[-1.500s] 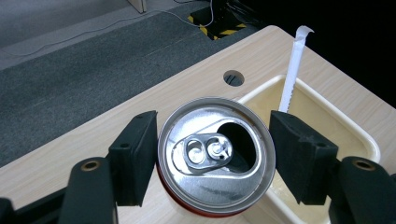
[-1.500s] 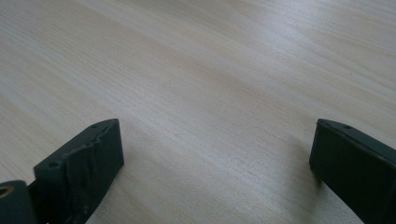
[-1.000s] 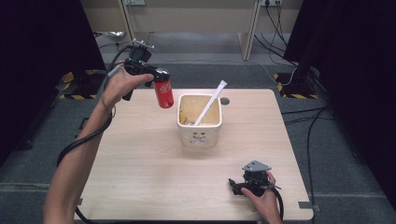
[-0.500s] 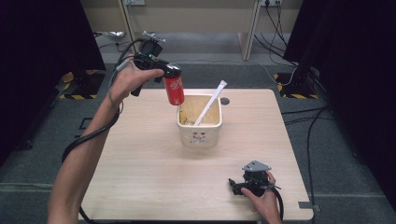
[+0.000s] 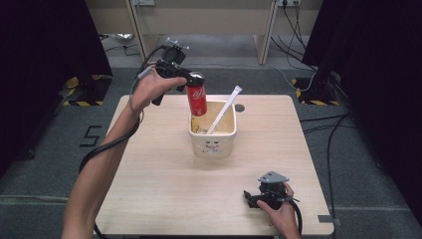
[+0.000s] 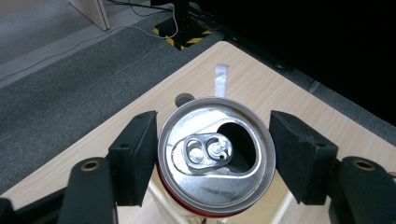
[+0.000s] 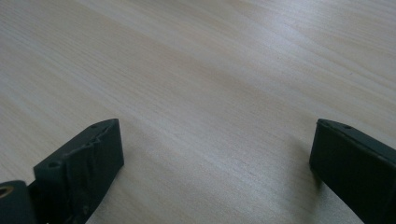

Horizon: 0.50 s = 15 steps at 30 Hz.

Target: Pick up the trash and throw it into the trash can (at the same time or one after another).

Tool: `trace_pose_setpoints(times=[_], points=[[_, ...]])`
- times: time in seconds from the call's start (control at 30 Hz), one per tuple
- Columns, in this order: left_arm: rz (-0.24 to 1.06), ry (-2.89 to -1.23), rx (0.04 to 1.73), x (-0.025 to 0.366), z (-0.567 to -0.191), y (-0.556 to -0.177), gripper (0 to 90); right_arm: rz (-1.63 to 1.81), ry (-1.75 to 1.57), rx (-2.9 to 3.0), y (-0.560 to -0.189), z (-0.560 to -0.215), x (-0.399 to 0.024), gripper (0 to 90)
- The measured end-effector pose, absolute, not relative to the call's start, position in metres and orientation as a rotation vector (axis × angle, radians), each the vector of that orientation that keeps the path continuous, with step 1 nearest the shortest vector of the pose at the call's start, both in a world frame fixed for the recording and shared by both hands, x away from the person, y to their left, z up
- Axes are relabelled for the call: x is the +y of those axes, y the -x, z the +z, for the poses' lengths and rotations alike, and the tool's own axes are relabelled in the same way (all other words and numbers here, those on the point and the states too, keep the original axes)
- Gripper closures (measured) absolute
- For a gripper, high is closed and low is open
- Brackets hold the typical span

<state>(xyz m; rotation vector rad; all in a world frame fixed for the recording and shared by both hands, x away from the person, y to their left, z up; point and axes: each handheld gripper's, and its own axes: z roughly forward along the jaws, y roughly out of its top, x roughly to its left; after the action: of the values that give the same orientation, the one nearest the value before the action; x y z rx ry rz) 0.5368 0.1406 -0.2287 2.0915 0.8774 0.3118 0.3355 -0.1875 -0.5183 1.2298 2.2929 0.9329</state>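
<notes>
High view: a red can (image 5: 197, 94) is held upright in the air by the left gripper (image 5: 185, 81), above the far left rim of a cream tub (image 5: 213, 134) that stands on the wooden table (image 5: 149, 169). A white stick (image 5: 224, 109) is seen leaning in the tub, its upper end pointing toward the far right corner. In the left gripper view the silver top of the can (image 6: 215, 158) is seen from above, its mouth open and its tab lying flat, and the can is clamped between the two black jaws, which are spread fairly wide and pressed against its sides. The right gripper (image 5: 251, 198) is rested on the table near the front right edge, well apart from the tub. In the right gripper view its jaws are held wide apart with nothing but bare wood between them
</notes>
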Motion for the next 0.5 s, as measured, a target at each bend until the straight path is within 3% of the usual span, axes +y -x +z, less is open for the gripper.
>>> trace_pose_setpoints(times=[0.5], points=[[0.288,-2.096,0.871,0.124,-0.248,-0.541,34.2,0.934,-1.231,2.295,-0.335,-0.518,-0.187,3.2]])
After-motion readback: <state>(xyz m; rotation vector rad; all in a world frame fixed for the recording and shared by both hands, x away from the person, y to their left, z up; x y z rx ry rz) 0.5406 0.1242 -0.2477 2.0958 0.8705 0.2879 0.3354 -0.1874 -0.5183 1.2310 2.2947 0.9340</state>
